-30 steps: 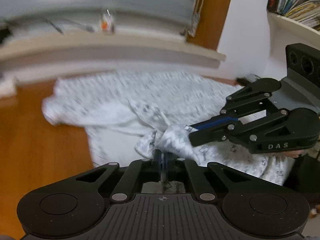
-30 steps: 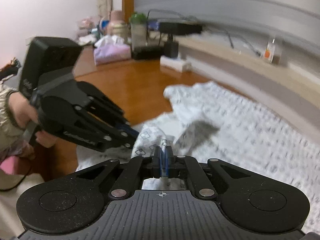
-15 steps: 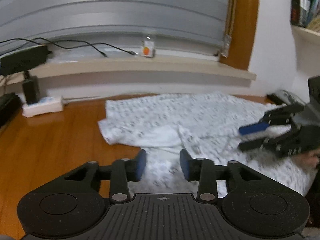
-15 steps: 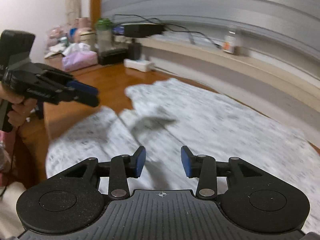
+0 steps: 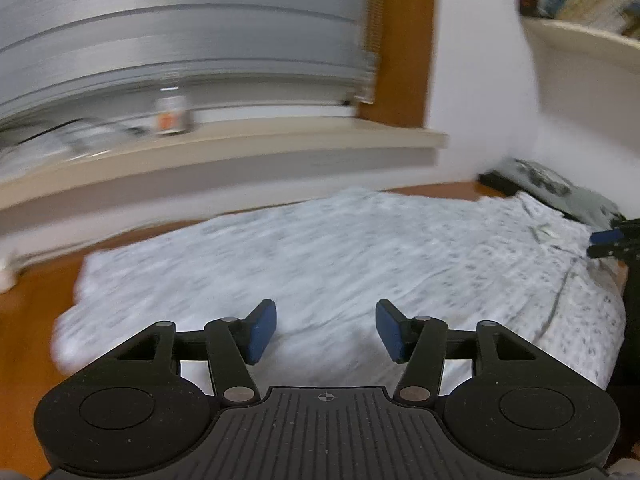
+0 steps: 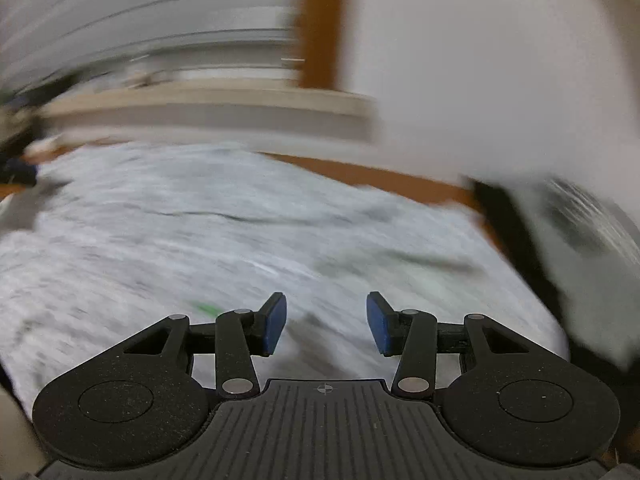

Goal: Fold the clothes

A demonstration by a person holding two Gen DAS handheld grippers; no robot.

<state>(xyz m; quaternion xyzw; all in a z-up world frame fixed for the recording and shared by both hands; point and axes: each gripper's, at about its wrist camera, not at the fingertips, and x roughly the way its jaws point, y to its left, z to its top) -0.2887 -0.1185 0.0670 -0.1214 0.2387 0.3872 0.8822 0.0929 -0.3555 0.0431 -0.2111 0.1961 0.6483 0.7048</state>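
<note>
lying spread on the wood floor [image 5: 28,320], the white printed cloth [image 5: 340,256] is filling most of the ground in both views. bare floor is showing to its left and in a thin strip along its far edge, where a low ledge [image 5: 224,156] under grey blinds [image 5: 180,48] is closing off the far side. a wood frame [image 5: 404,40] and white wall are standing far right, with a shelf [image 5: 580,52] of books above. a dark flat thing [image 5: 548,188] is lying at the cloth's far right corner, too blurred to name. a small bottle [image 5: 170,114] is sitting on the ledge.

the cloth is looking mostly flat, with soft wrinkles and a seam running down its right side; its near left edge is rounding off, blurred. in the right wrist view it is smeared by motion, so its folds are hard to read.

the left gripper [image 5: 326,330] is hanging over the near part of the cloth with its blue pads [image 5: 262,330] wide apart, holding nothing. the right gripper [image 6: 326,322] is likewise spread wide over the cloth, empty; whether either is touching the fabric is unclear. its tips [image 5: 608,238] are also peeking in at the right edge of the left view, over the cloth's right side.
</note>
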